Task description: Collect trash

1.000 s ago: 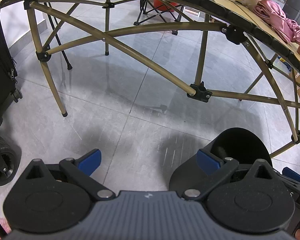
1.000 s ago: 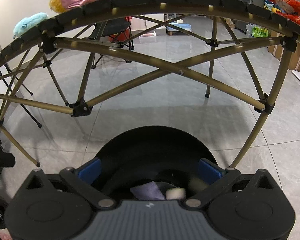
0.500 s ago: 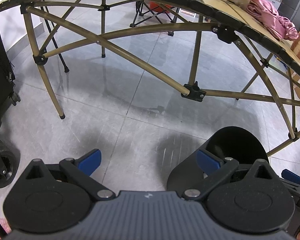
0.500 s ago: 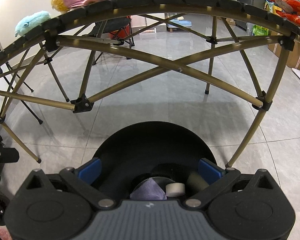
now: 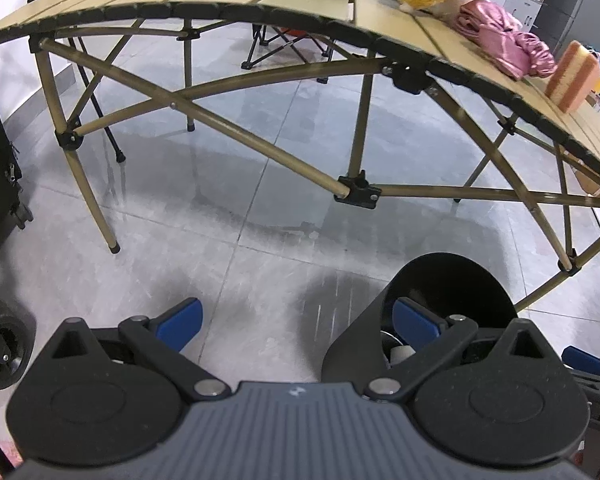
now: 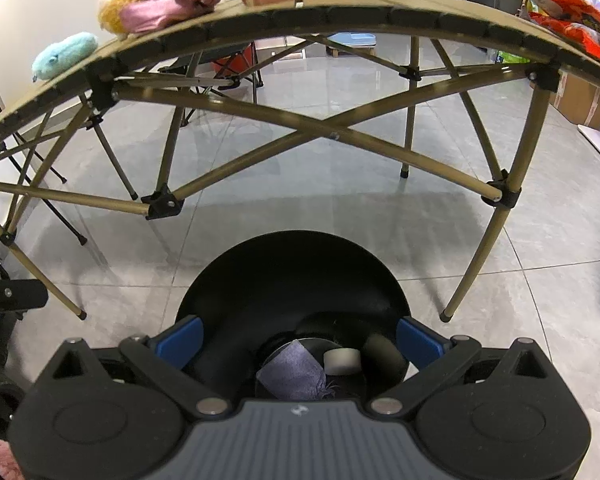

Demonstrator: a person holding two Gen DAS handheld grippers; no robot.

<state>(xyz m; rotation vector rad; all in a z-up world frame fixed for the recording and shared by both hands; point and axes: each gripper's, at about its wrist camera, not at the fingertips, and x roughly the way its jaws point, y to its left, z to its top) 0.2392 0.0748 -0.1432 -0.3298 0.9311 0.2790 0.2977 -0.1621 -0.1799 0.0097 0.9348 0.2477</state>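
Folding table [image 5: 308,4] over grey tiles [image 5: 220,216]

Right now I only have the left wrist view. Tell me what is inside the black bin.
Observer: The bin holds a purple cloth scrap, a small white roll and a dark cylinder.
Operator: Report the right gripper.
Observer: The right gripper hangs over the bin, fingers wide apart, holding nothing.
Operator: Name any trash on the table.
Observer: Red snack bags lie near the table edge, on the right side of the right wrist view.
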